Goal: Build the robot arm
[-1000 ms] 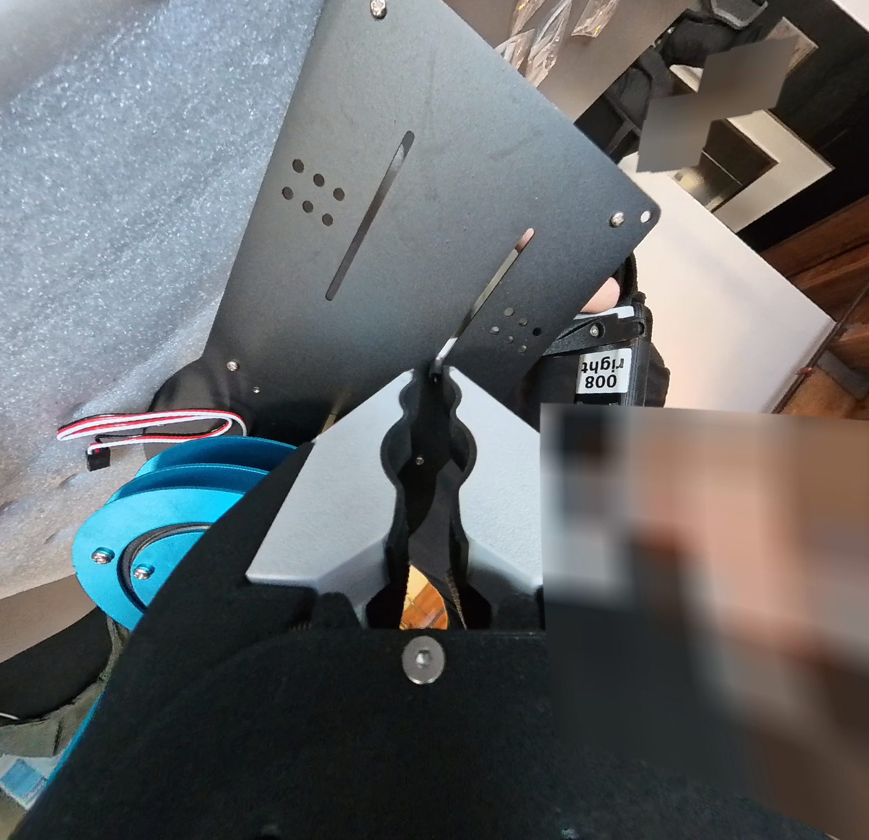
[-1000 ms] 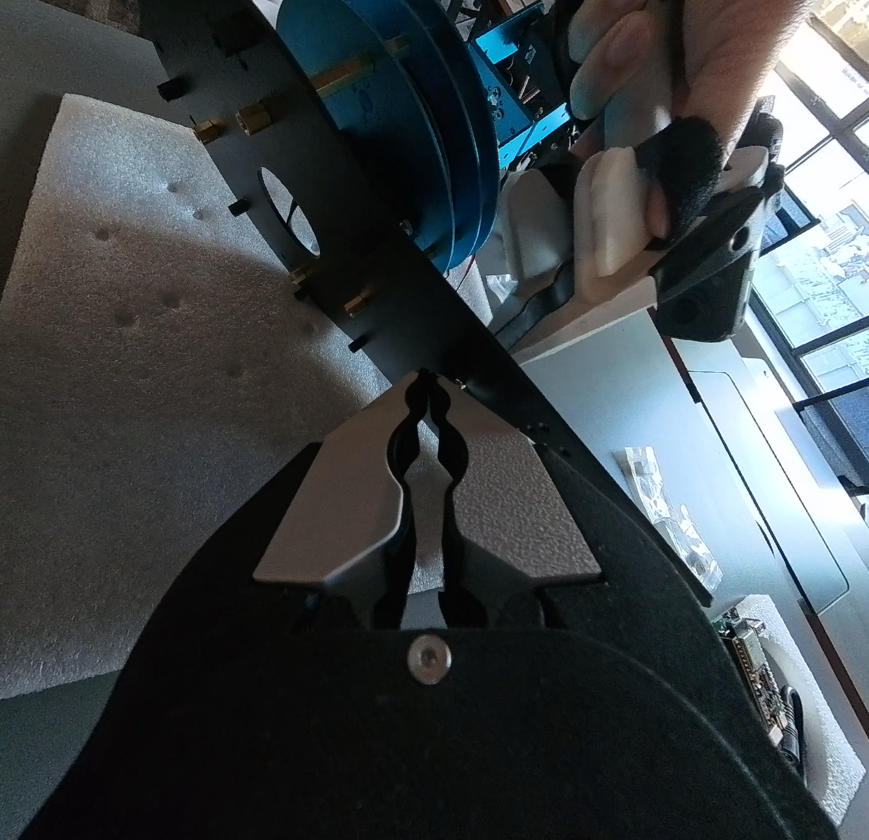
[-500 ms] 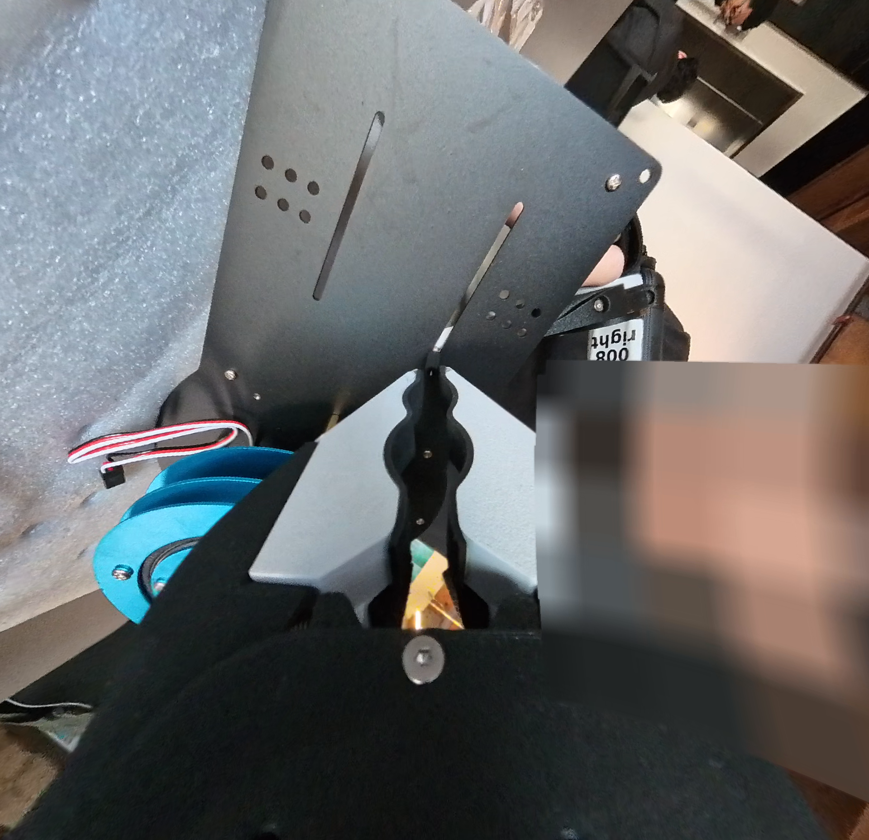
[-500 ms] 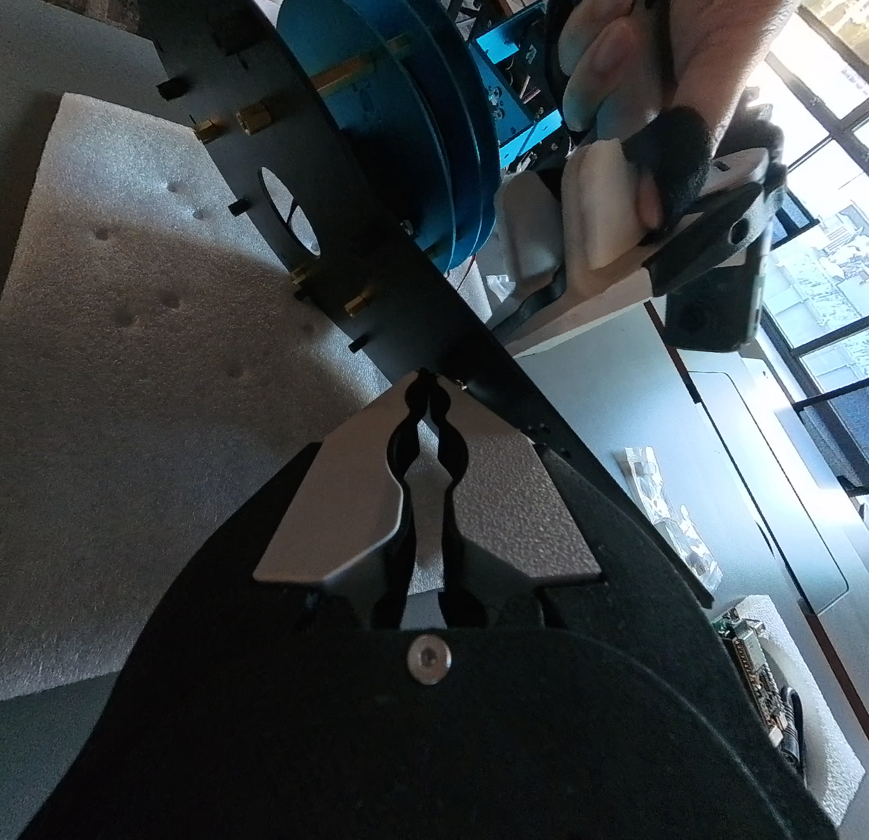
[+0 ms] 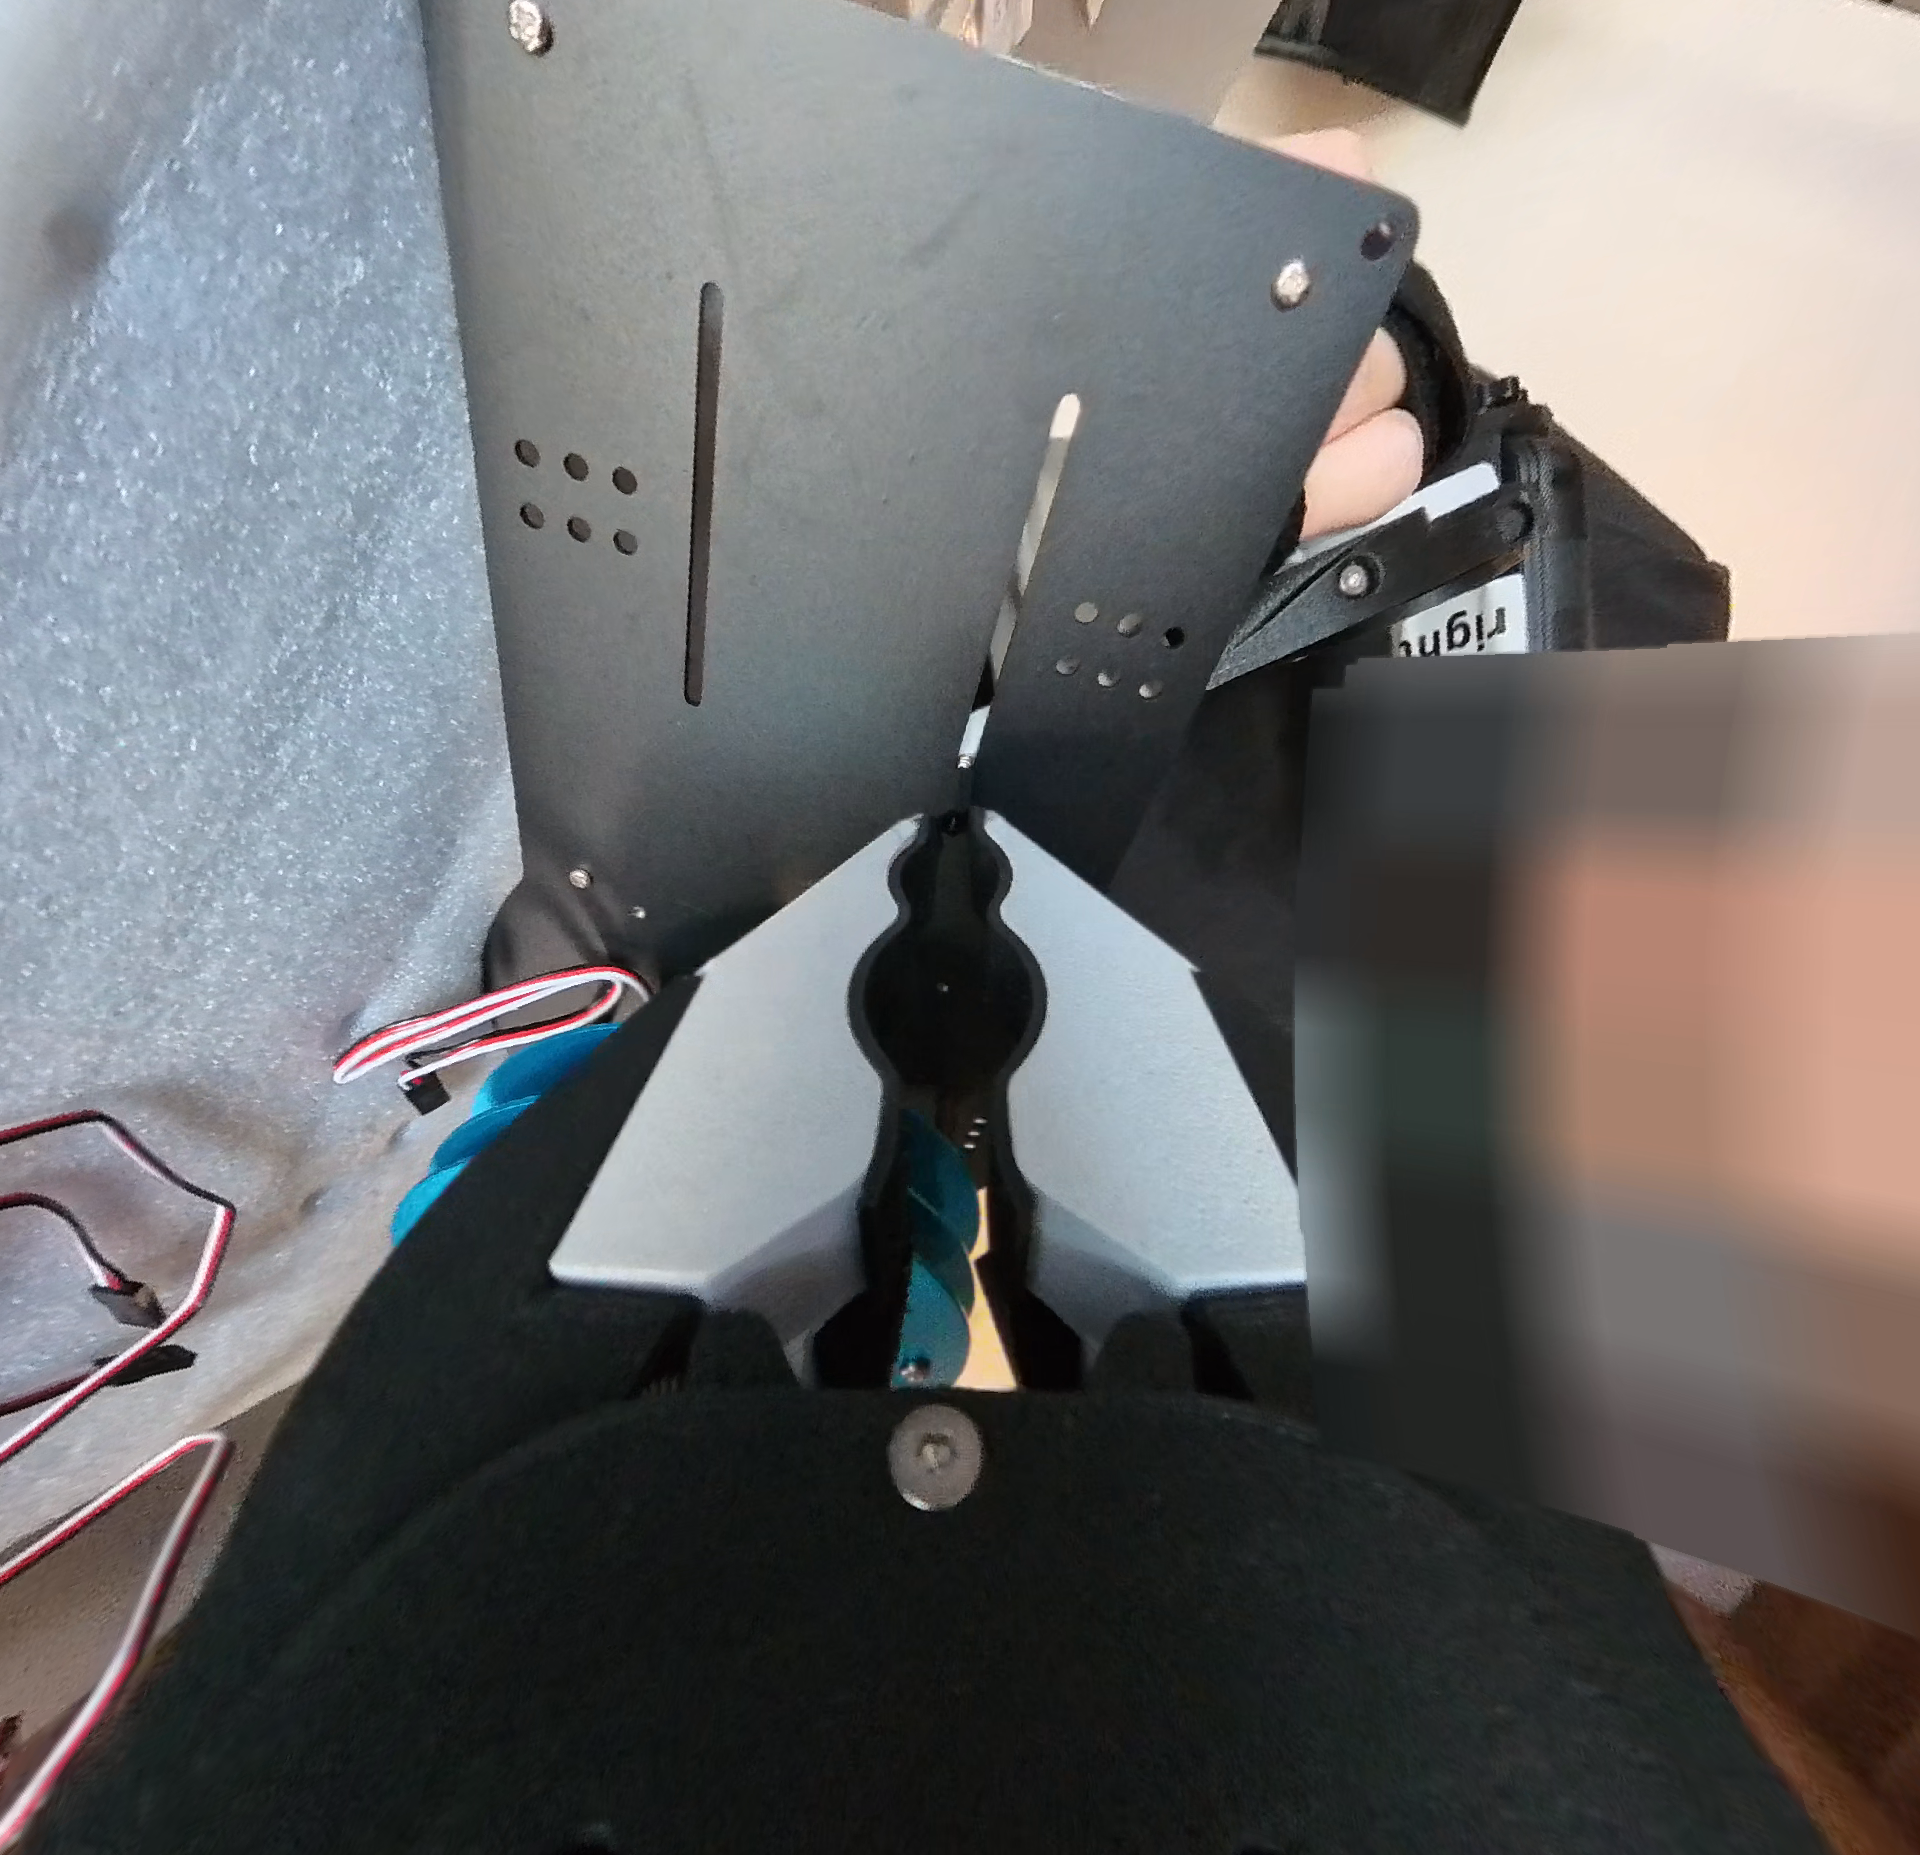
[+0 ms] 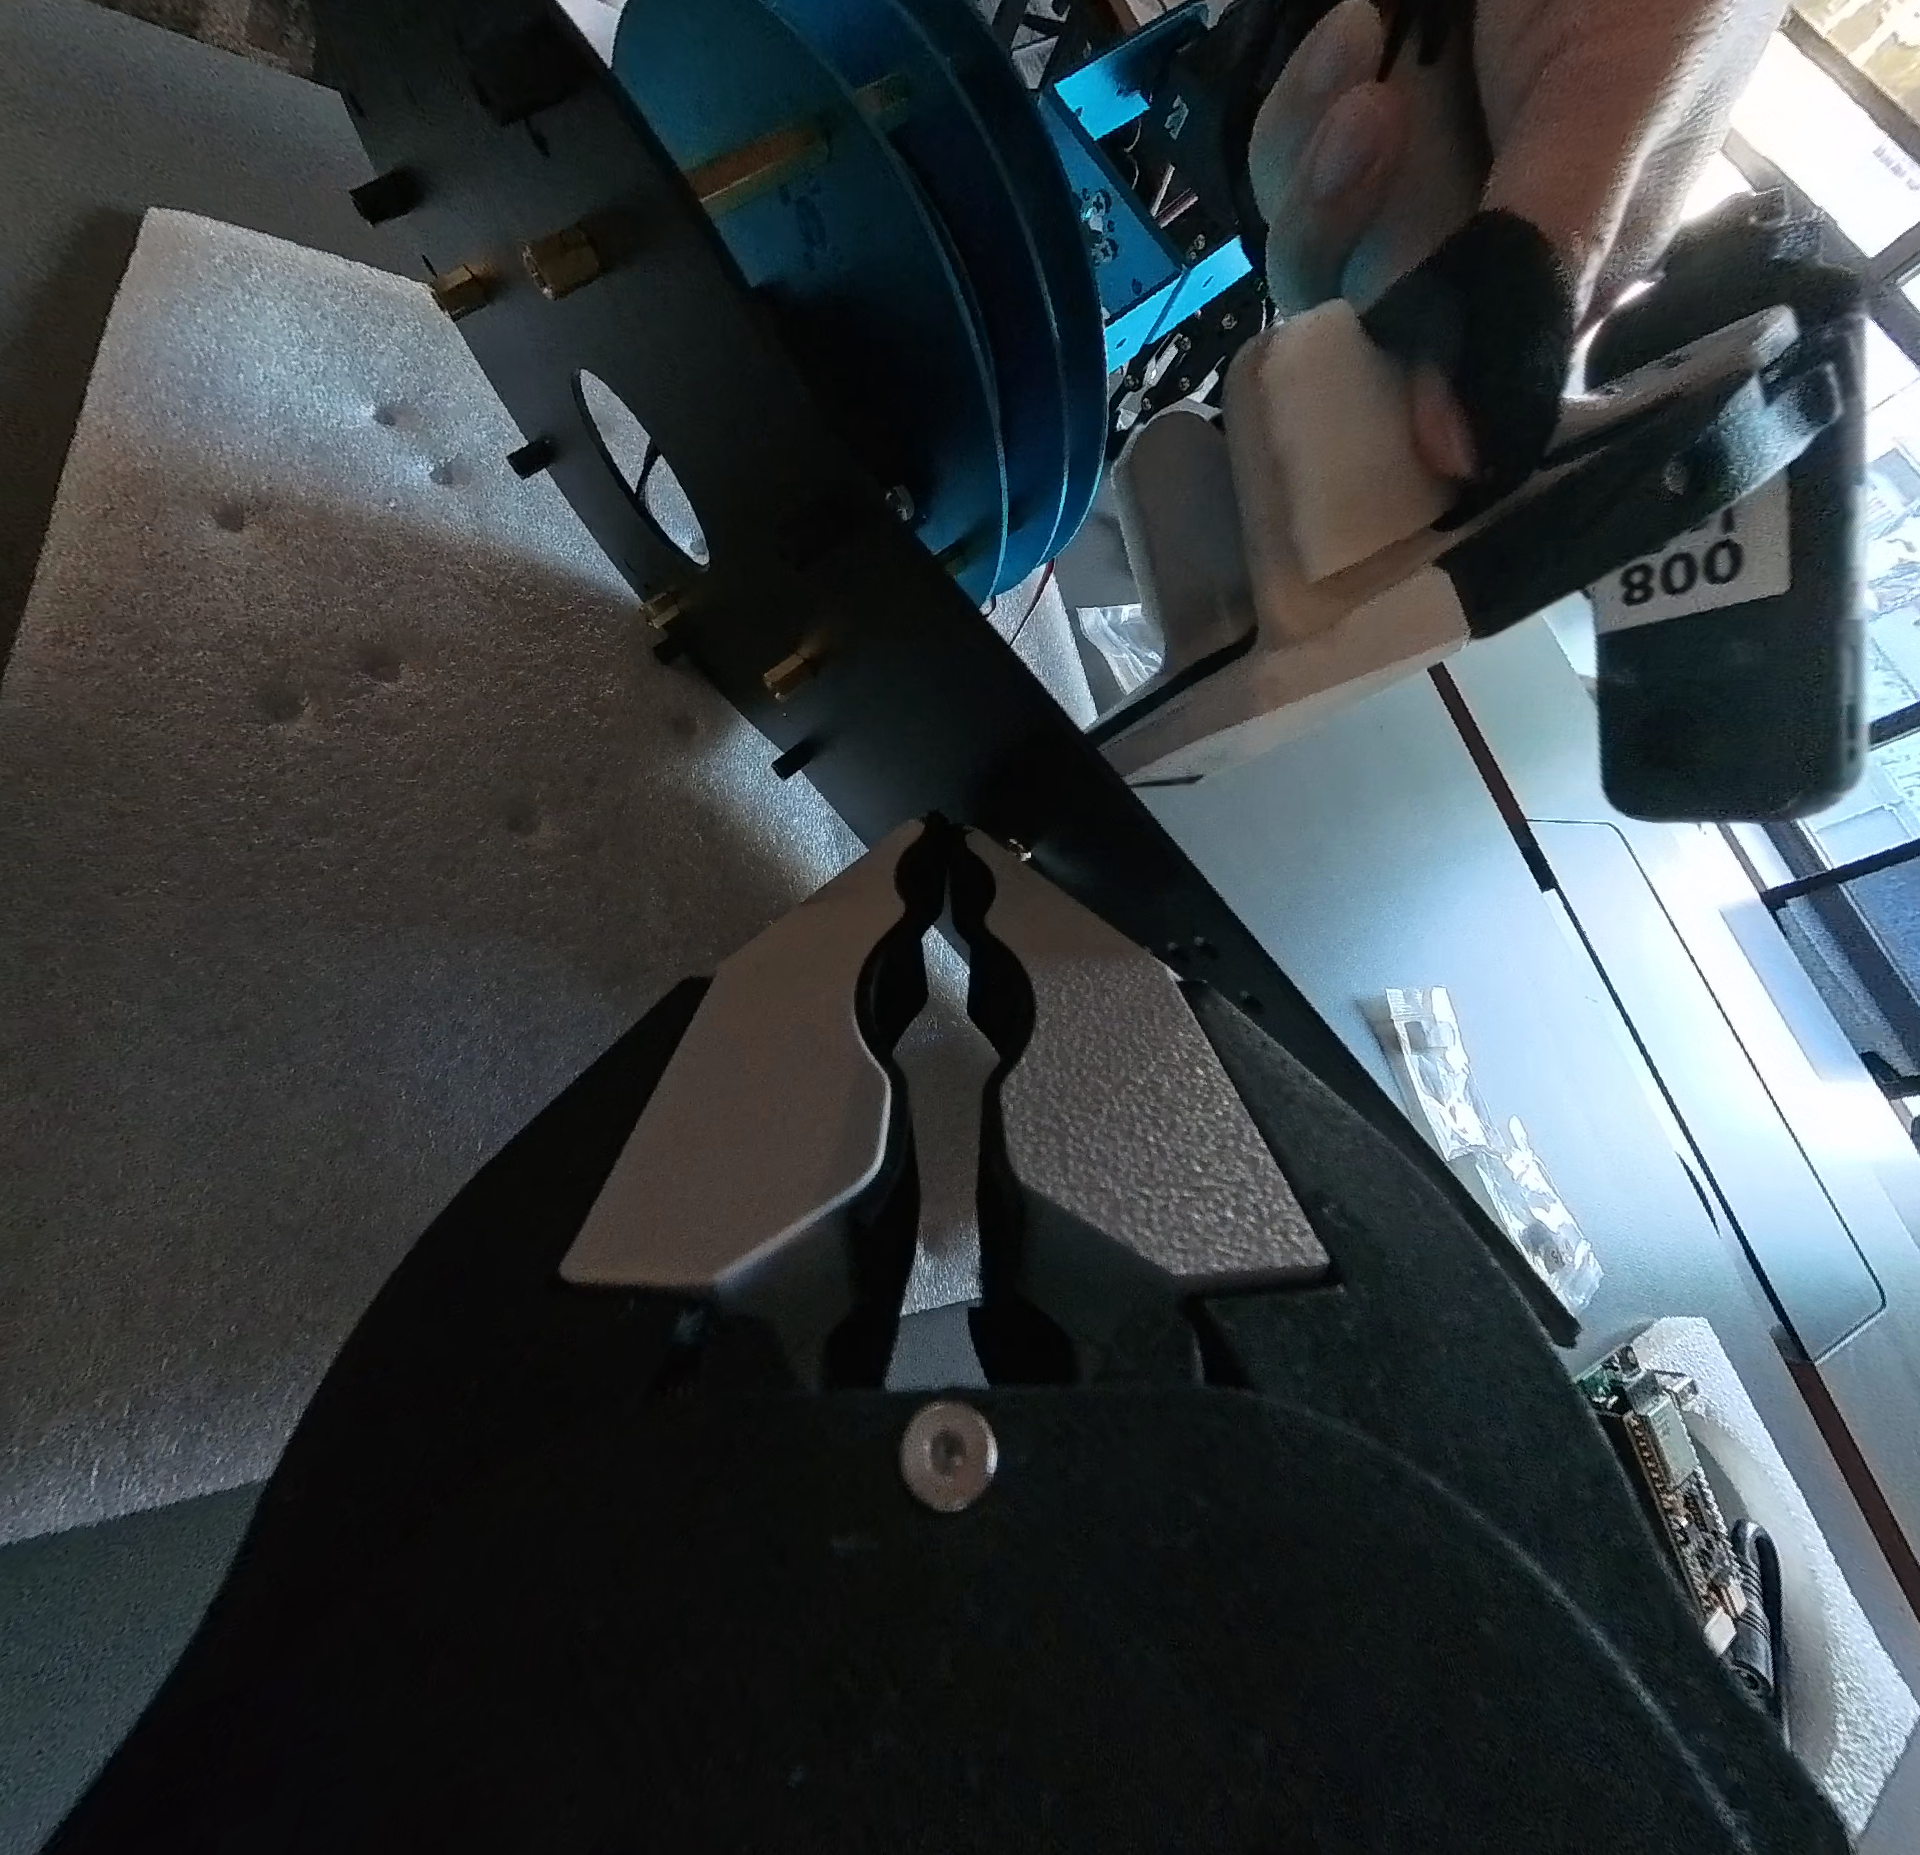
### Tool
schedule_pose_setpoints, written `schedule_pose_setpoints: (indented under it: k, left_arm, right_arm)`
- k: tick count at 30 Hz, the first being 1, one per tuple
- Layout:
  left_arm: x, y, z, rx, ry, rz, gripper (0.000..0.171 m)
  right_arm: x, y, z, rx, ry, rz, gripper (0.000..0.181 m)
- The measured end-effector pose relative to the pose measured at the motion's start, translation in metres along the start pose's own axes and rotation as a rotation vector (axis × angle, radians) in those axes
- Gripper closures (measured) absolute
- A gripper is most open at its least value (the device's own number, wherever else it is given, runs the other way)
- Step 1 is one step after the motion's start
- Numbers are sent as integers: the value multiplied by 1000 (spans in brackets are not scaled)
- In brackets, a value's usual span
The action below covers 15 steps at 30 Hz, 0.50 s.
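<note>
The left gripper (image 5: 951, 829) is clenched on the edge of a black metal plate (image 5: 883, 371), its grey fingers (image 5: 769, 1088) pinching the sheet where a long slot runs up from the tips. The plate is tilted up on edge over a sheet of grey foam (image 5: 208, 558); its face carries two long slots, two clusters of small round holes and a few screws near the corners. Just beside the left gripper's lower left, blue metal discs (image 5: 499, 1130) are fixed to the plate's other face, and red, white and black servo wires (image 5: 488, 1026) with small black plugs trail across the foam. The right gripper (image 6: 943, 831) grips the same plate (image 6: 727, 371) at its edge, tips pressed together on the thin sheet, seen here from the side bearing brass standoffs (image 6: 566, 262), an oval cut-out and the stacked blue discs (image 6: 883, 278). Past the plate, the left gripper (image 6: 1340, 517) shows with a person's hand (image 6: 1507, 70) on its white handle. Beneath lies the dented foam sheet (image 6: 312, 766), and to the right a grey table (image 6: 1403, 922) with small clear plastic bags (image 6: 1475, 1130) and a circuit board (image 6: 1662, 1473).
</note>
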<state>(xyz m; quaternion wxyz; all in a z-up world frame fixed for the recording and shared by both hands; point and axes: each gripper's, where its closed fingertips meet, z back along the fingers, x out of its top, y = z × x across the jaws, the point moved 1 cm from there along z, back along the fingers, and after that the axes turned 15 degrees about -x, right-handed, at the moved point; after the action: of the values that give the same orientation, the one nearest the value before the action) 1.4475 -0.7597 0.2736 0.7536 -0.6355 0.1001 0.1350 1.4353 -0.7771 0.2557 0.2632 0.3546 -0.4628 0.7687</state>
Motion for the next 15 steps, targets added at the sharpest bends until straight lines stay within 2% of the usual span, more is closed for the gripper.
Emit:
schedule_pose_setpoints:
  k: [1,9,15]
  left_arm:
    - [0,0,0,11,10,-18,167]
    - [1,-1,0,79,60,-198,167]
    - [-1,0,0,111,81,-266,168]
  right_arm:
    - [0,0,0,0,0,-1,181]
    - [0,0,0,0,0,0,181]
    - [0,-1,0,-1,1,0,181]
